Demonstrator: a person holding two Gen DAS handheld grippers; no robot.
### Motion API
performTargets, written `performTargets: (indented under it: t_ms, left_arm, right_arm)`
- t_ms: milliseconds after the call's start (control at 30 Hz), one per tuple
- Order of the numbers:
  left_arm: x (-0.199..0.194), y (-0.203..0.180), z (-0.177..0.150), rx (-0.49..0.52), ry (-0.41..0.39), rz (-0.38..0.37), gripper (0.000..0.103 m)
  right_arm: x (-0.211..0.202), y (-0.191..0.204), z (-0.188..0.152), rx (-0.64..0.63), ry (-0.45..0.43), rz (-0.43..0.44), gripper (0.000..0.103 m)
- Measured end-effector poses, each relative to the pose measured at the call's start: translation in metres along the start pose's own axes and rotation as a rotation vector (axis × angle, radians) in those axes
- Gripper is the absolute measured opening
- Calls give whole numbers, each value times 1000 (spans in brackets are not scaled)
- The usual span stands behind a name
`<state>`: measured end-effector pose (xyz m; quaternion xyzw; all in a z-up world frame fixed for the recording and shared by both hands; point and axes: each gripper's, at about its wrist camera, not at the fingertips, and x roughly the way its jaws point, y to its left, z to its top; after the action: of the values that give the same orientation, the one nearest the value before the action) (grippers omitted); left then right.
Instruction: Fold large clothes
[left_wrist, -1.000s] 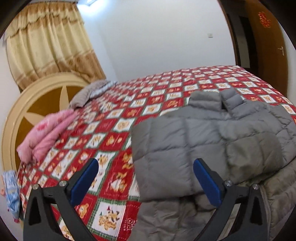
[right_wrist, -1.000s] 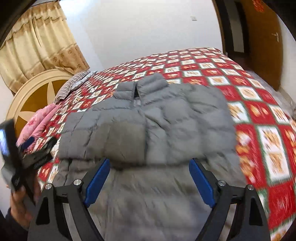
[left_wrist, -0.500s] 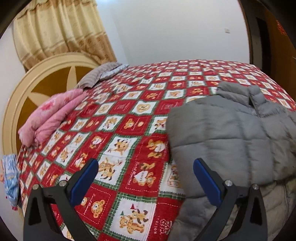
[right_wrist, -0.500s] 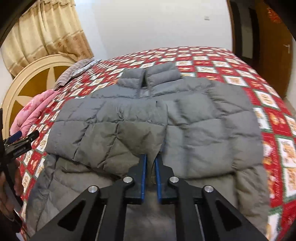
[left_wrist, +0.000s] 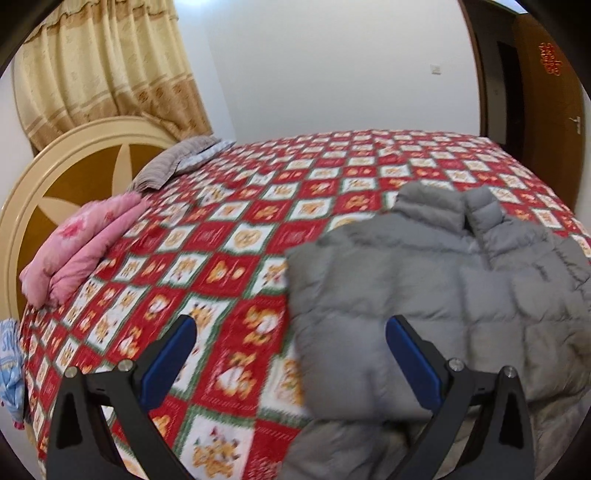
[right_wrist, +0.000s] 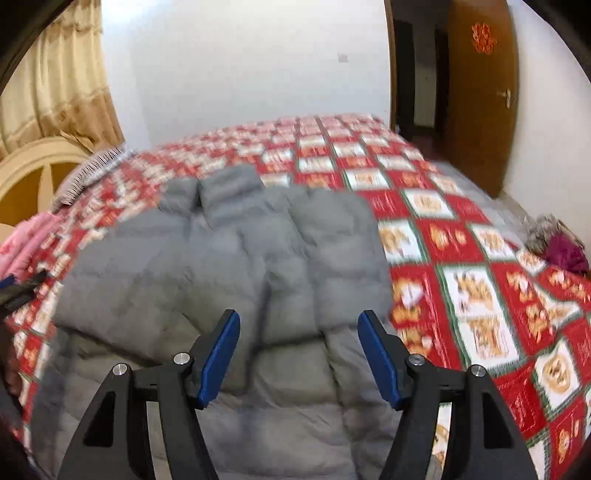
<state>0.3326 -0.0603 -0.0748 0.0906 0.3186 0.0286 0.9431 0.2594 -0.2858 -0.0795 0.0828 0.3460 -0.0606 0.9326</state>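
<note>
A grey puffer jacket (left_wrist: 436, 291) lies flat on the bed, collar toward the far side, both sleeves folded in across its chest; it also shows in the right wrist view (right_wrist: 236, 266). My left gripper (left_wrist: 290, 341) is open and empty, hovering over the jacket's left edge and the quilt. My right gripper (right_wrist: 298, 336) is open and empty above the jacket's lower middle, near the folded sleeve ends.
The bed carries a red and white patterned quilt (left_wrist: 236, 236). A pink folded blanket (left_wrist: 81, 243) and a grey striped pillow (left_wrist: 173, 166) lie by the round headboard (left_wrist: 55, 173). A purple and grey bundle (right_wrist: 557, 243) sits at the bed's right edge. A wooden door (right_wrist: 480, 92) stands behind.
My right gripper shut on the sleeve end half a second ago and has now opened and let it go. The left gripper stayed open and swung slightly back toward the jacket.
</note>
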Motion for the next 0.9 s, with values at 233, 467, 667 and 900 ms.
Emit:
performTargets:
  t_ms: [233, 467, 667, 900]
  left_arm:
    - [38, -35, -1, 10, 43, -52, 103]
    - [67, -49, -22, 13, 90, -59, 103]
    - [71, -52, -29, 0, 94, -71, 103]
    - [73, -58, -33, 16, 94, -56, 103]
  right_arm:
    - [47, 60, 13, -39, -8, 82, 67]
    - [95, 62, -15, -55, 31, 20, 67]
    - [104, 49, -24, -17, 39, 23, 67]
    - [107, 48, -29, -11, 42, 24, 67]
